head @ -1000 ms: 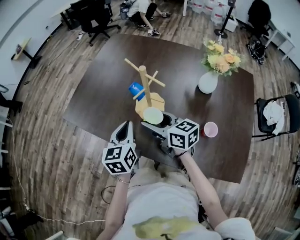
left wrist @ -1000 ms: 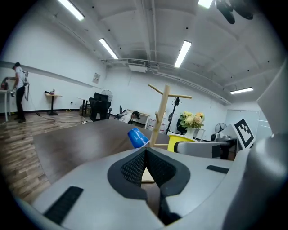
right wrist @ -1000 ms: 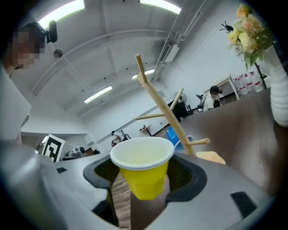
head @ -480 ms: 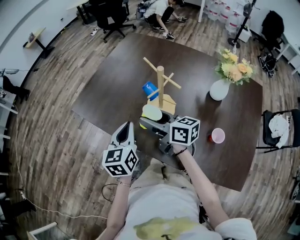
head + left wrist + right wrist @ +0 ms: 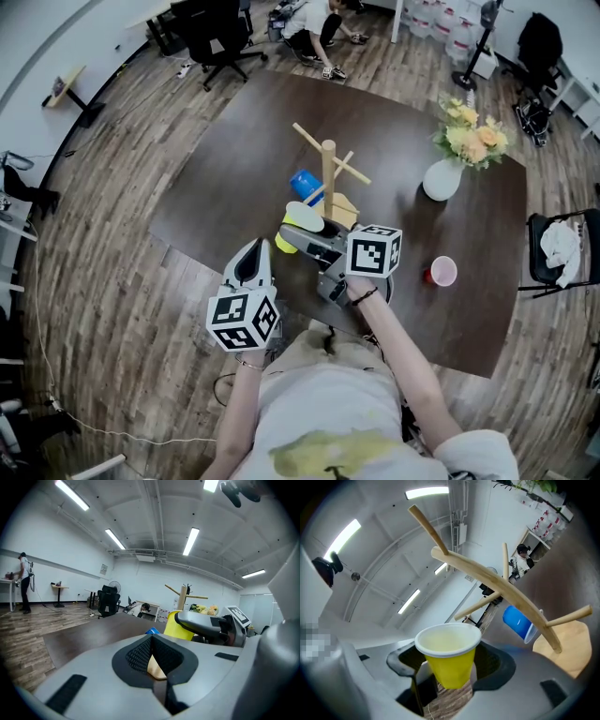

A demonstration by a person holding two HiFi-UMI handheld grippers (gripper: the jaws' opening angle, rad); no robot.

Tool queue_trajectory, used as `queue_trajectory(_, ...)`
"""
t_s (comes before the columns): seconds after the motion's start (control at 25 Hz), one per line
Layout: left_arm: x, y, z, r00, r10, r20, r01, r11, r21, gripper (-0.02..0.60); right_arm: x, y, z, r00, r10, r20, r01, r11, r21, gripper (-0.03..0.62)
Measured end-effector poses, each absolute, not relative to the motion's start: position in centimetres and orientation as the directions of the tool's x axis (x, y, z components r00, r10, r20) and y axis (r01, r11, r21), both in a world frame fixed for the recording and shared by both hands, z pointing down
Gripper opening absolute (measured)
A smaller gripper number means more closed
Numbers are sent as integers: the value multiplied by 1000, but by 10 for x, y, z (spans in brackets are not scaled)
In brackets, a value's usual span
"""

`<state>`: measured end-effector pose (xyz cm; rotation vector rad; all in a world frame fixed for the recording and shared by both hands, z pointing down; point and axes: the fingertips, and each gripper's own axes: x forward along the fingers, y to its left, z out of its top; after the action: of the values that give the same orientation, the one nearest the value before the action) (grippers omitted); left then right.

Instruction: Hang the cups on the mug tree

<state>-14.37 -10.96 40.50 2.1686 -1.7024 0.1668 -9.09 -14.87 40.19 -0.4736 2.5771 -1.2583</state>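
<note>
The wooden mug tree (image 5: 328, 176) stands mid-table on its pale base (image 5: 343, 208). A blue cup (image 5: 305, 184) hangs on a peg at its left. My right gripper (image 5: 298, 230) is shut on a yellow cup (image 5: 302, 219), held tilted in the air just in front of the tree. In the right gripper view the yellow cup (image 5: 449, 660) sits between the jaws with the tree (image 5: 497, 590) and the blue cup (image 5: 519, 622) close behind. A pink cup (image 5: 442, 272) stands on the table to the right. My left gripper (image 5: 251, 265) hovers shut and empty at the near table edge.
A white vase of flowers (image 5: 442, 178) stands on the dark table (image 5: 225, 187) at the back right. A black chair with a white cloth (image 5: 561, 248) is beside the table's right edge. People and office chairs are far behind.
My right gripper has carried the yellow cup closer to the tree and rolled it, so the cup now lies tilted. The left gripper has kept its place at the table edge.
</note>
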Motion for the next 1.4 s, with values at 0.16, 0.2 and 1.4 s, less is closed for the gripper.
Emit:
queue_trajectory(0.16,-143,-116,403,272,-909,315,-953,-208,221,15,-89,-157,397,-909,-402,-112,-144,554,-820,318)
queue_trajectory(0.2,-142,-117,403,275,-909,315,-952,-211,222,15,-88,-159,394,-907,-401,-127,-132,557,-820,318)
queue_trajectory(1.4,-129,-123,398,225,-912,343,-969,-175,172,15,-63,-192,393,-826,-468,-315,160,341,-926,318)
